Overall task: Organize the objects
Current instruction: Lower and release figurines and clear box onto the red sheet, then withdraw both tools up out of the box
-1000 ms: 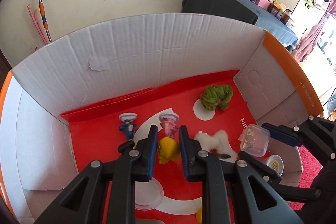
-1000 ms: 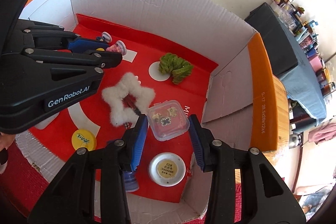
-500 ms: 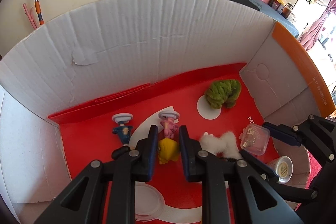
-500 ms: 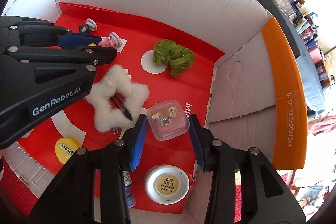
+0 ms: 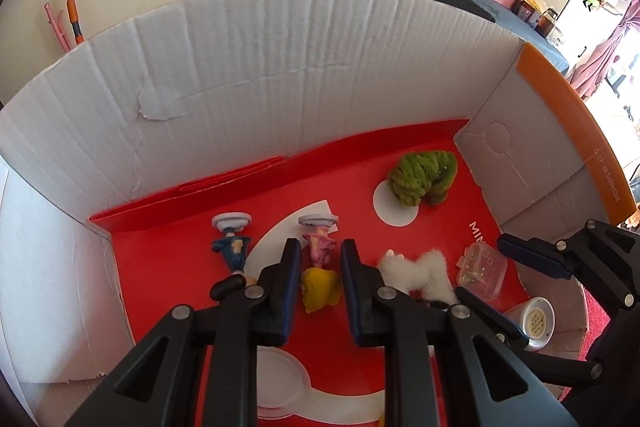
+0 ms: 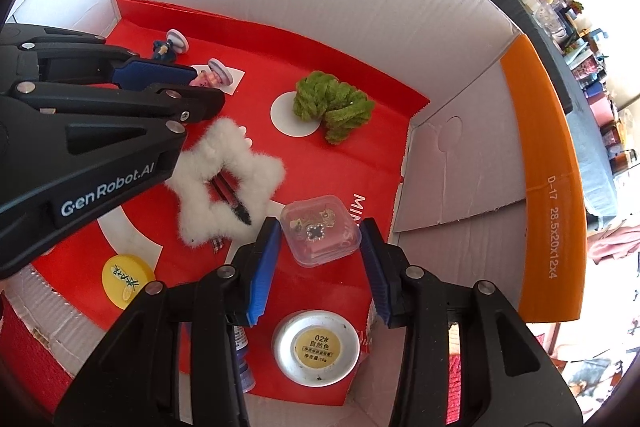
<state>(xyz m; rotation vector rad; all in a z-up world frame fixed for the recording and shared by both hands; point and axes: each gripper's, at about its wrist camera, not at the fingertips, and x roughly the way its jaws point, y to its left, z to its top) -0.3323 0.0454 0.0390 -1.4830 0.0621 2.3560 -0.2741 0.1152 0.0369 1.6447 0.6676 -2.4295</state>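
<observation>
Progress looks early: items lie loose across the cardboard box (image 5: 280, 75) floor. Left claw (image 5: 319, 269) spread around yellow toy (image 5: 318, 285), not pinching. Right claw (image 6: 318, 259) spread around clear case (image 6: 320, 230); neither lifted.

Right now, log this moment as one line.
left gripper: open, straddling pink figurine | right gripper: open, straddling clear case | nothing held

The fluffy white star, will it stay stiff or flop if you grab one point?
The fluffy white star looks soft and furry, so it would probably squash between the fingers. It is an open ring with a dark clip lying across its middle; that may give it some stiffness. It probably weighs little and should not roll.
</observation>
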